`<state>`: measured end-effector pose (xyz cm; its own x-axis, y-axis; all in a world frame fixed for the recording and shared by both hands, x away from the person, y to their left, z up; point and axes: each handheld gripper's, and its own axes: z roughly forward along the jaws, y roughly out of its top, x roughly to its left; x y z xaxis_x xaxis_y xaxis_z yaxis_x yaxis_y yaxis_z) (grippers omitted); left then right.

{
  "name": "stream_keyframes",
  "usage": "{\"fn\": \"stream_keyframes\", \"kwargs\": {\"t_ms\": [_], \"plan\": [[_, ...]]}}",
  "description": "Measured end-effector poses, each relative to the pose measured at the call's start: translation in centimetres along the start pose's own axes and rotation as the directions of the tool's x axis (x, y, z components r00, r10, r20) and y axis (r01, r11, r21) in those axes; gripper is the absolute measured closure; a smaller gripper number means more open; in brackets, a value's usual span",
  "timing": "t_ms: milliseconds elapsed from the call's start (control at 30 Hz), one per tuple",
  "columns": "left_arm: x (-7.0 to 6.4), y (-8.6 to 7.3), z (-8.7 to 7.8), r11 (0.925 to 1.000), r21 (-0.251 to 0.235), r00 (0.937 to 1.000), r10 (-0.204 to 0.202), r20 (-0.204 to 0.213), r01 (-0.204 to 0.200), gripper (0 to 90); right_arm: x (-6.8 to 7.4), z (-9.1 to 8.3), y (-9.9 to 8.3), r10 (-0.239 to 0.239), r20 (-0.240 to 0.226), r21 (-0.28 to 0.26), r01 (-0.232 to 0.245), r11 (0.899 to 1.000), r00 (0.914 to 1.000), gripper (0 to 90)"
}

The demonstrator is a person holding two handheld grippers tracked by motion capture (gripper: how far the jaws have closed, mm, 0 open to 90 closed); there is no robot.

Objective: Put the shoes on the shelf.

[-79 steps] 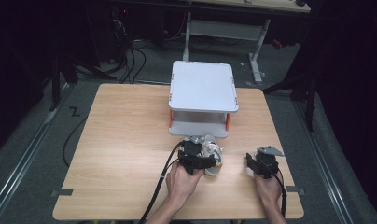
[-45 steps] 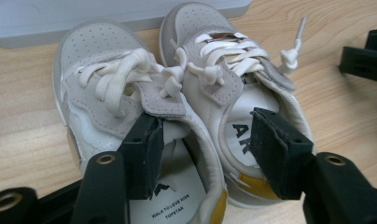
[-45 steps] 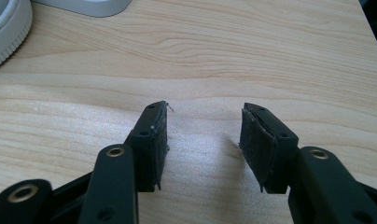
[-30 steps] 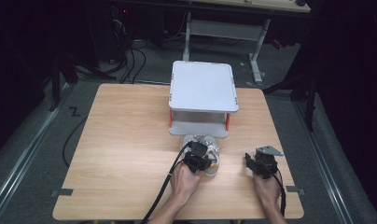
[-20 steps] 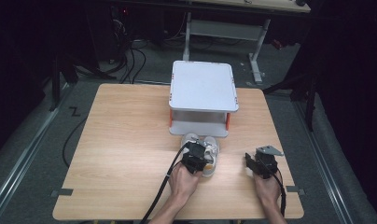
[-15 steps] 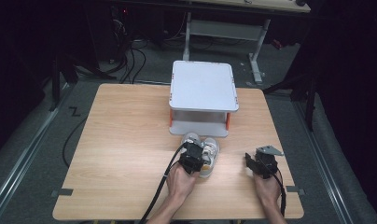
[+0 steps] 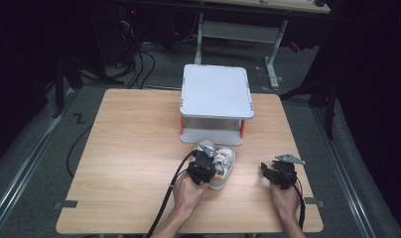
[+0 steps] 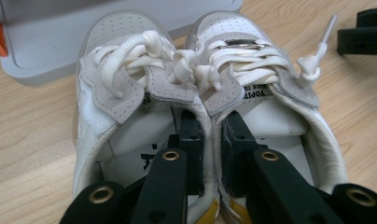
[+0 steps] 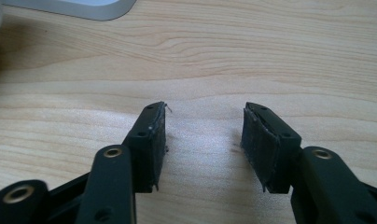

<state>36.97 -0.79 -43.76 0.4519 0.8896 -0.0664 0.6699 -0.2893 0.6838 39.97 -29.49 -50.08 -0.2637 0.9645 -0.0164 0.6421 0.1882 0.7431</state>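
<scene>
Left gripper [image 8: 210,140] clamped on inner collars of white sneakers [image 8: 200,93], frame centre; right gripper [image 9: 203,140] open, lower right.

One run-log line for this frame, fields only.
left hand-held gripper: shut on shoes, pinching both inner collars | right hand-held gripper: open, holding nothing, above table | shoes: toes toward grey stand

Both grippers, left gripper [image 7: 202,166] and right gripper [image 7: 278,173], are black; brass-ringed rivets are noted, ribbed fingers [image 9: 151,140], black trailing cables.
</scene>
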Motion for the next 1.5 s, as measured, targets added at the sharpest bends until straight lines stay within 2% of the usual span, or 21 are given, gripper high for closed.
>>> {"fn": "stream_keyframes", "kwargs": {"t_ms": [100, 233, 300, 400, 433, 500, 600, 667, 733, 767, 800, 833, 867, 933, 1100, 1133, 1200, 1267, 1367, 1400, 1500], "plan": [[0.4, 0.5, -0.2, 0.9999, -0.011, 1.0, 0.001, -0.003, -0.001, 81.0, 0.1, 0.0, 0.0, -0.016, -0.006, 0.001, 0.016, 1.0, 0.9999, 49.9], [0.8, 1.2, -0.3, 0.9999, -0.011, 0.9999, 0.005, -0.01, -0.005, 81.0, 0.2, 0.0, 0.1, -0.023, -0.022, -0.001, 0.023, 1.0, 0.9995, 56.9], [1.2, 1.5, -0.2, 0.9999, -0.014, 1.0, 0.004, -0.001, -0.004, 80.9, 0.5, -0.1, 0.2, -0.045, -0.023, -0.007, 0.045, 0.999, 0.9987, 60.6], [1.6, 1.9, 0.1, 0.9999, -0.005, 0.9999, 0.013, -0.001, -0.013, 80.9, 0.9, -0.6, 0.4, -0.058, -0.053, -0.028, 0.057, 0.998, 0.9969, 64.3], [1.6, 2.1, 0.4, 0.9997, 0.0, 0.9997, 0.022, -0.009, -0.022, 80.8, 1.0, -1.0, 1.0, -0.043, -0.098, -0.023, 0.041, 0.999, 0.9943, 66.4], [1.7, 2.4, 0.7, 0.9995, 0.007, 0.9994, 0.031, -0.014, -0.031, 80.8, 1.0, -1.1, 1.3, -0.041, -0.111, -0.028, 0.038, 0.999, 0.993, 67.6], [2.1, 2.8, 1.2, 0.9993, 0.009, 0.9993, 0.037, -0.002, -0.037, 80.8, 1.3, -2.0, 2.6, -0.039, -0.163, -0.053, 0.031, 0.998, 0.9859, 69.3], [2.3, 3.1, 1.5, 0.9992, 0.013, 0.9993, 0.038, 0.003, -0.038, 80.8, 1.6, -2.8, 4.1, -0.054, -0.203, -0.08, 0.038, 0.996, 0.9777, 70.6], [2.6, 3.5, 2.0, 0.9986, 0.021, 0.9988, 0.048, 0.006, -0.048, 80.8, 1.8, -3.1, 4.8, -0.057, -0.218, -0.087, 0.039, 0.995, 0.9743, 70.7], [2.8, 3.7, 2.1, 0.9985, 0.026, 0.9989, 0.047, 0.008, -0.047, 80.8, 2.0, -3.3, 5.3, -0.068, -0.228, -0.094, 0.047, 0.994, 0.9713, 70.8], [3.2, 3.9, 2.4, 0.999, 0.029, 0.9993, 0.034, 0.015, -0.035, 80.8, 2.4, -3.6, 6.4, -0.094, -0.249, -0.106, 0.07, 0.992, 0.9639, 70.6], [3.2, 3.9, 2.4, 0.999, 0.029, 0.9993, 0.034, 0.015, -0.035, 80.8, 2.4, -3.6, 6.4, -0.094, -0.249, -0.106, 0.07, 0.992, 0.9639, 70.6], [3.5, 4.0, 2.6, 0.9989, 0.035, 0.9995, 0.03, 0.008, -0.031, 80.7, 2.8, -4.0, 7.5, -0.114, -0.266, -0.13, 0.082, 0.988, 0.9572, 70.5], [3.6, 4.1, 2.8, 0.999, 0.035, 0.9996, 0.03, 0.0, -0.03, 80.7, 3.1, -4.3, 8.4, -0.125, -0.28, -0.146, 0.087, 0.986, 0.9518, 69.9], [4.5, 4.6, 3.6, 0.9994, 0.025, 0.9996, 0.022, -0.018, -0.021, 80.6, 3.7, -5.0, 10.5, -0.147, -0.298, -0.179, 0.096, 0.979, 0.9433, 66.9], [4.6, 4.7, 3.7, 0.9995, 0.018, 0.9992, 0.026, -0.029, -0.025, 80.6, 3.9, -5.5, 11.7, -0.157, -0.299, -0.203, 0.098, 0.974, 0.9411, 66.8], [4.7, 4.8, 3.8, 0.9994, 0.003, 0.9984, 0.034, -0.046, -0.034, 80.6, 4.0, -5.6, 12.0, -0.162, -0.3, -0.208, 0.101, 0.973, 0.94, 66.8], [5.1, 4.9, 4.1, 0.9998, -0.015, 0.9988, 0.009, -0.048, -0.01, 80.6, 4.3, -6.1, 13.6, -0.182, -0.291, -0.23, 0.116, 0.966, 0.9391, 67.1], [5.4, 5.1, 4.4, 0.9999, -0.01, 0.9989, 0.0, -0.048, 0.0, 80.5, 4.6, -6.3, 14.7, -0.198, -0.284, -0.239, 0.13, 0.962, 0.9382, 68.2], [5.4, 5.3, 4.8, 1.0, -0.002, 0.9979, 0.002, -0.065, -0.002, 80.4, 4.9, -6.1, 15.6, -0.21, -0.286, -0.233, 0.145, 0.962, 0.9349, 70.1], [5.4, 5.5, 5.2, 1.0, -0.001, 0.9975, -0.003, -0.071, 0.003, 80.4, 5.3, -5.8, 16.6, -0.224, -0.284, -0.218, 0.164, 0.962, 0.9324, 71.6]]}}
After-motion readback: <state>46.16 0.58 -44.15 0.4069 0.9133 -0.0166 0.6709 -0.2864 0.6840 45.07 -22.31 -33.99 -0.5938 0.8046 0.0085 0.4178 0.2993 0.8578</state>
